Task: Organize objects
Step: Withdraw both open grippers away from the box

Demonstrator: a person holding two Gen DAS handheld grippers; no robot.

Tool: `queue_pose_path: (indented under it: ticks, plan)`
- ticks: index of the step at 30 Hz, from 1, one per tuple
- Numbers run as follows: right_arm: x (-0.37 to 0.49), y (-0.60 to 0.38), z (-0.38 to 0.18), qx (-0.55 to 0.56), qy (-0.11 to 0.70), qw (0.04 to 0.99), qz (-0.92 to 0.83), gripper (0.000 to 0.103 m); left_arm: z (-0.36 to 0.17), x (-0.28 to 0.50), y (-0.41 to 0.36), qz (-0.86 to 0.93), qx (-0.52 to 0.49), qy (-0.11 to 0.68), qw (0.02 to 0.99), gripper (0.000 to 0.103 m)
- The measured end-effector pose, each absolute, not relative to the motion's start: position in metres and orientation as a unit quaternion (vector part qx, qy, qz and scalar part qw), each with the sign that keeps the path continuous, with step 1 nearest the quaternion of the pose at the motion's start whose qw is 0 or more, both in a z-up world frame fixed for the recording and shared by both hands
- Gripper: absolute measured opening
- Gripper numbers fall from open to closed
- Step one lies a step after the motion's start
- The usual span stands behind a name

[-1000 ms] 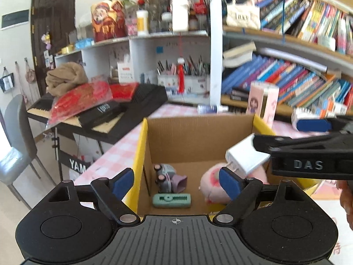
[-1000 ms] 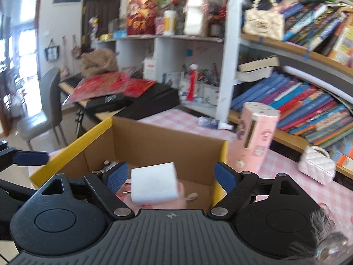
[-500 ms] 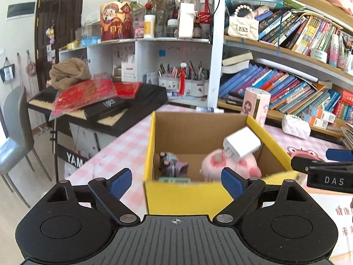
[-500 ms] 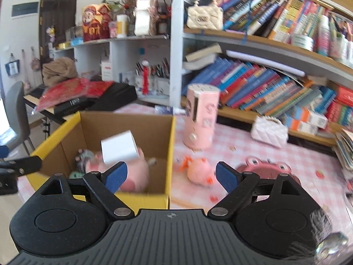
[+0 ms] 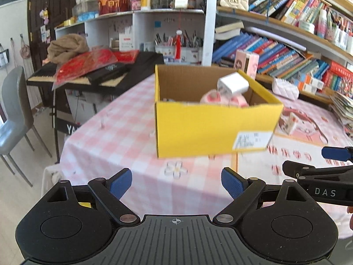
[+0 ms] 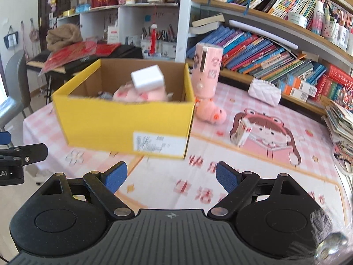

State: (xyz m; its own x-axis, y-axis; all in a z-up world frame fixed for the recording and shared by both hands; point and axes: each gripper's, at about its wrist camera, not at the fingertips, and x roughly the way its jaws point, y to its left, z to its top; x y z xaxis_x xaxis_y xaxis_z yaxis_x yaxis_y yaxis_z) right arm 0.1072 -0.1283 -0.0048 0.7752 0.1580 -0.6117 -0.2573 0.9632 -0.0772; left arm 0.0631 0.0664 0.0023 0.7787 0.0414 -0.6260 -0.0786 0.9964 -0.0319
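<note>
While both tongs gape empty, the yellow box lies lengthwise across the table.

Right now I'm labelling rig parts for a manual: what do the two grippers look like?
Both the left gripper and right gripper are black, with ribbed bases, round side discs, silver rivets and blue finger pads. The right one's side reads "DAS" in the left view.
</note>
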Motion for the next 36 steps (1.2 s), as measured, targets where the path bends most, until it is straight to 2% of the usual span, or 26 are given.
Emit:
queue_pose_path:
  ticks: [15,36]
  plan:
    - [0.051,-0.135,-0.028,-0.064,0.361,0.927,0.074,0.088,-0.014,0.027,0.059,-0.007,-0.014,0.364,0.931,0.090]
    - [0.043,-0.206,-0.025,-0.012,0.365,0.930,-0.051,0.088,-0.010,0.064,-0.010,-0.124,0.033,0.359,0.924,0.090]
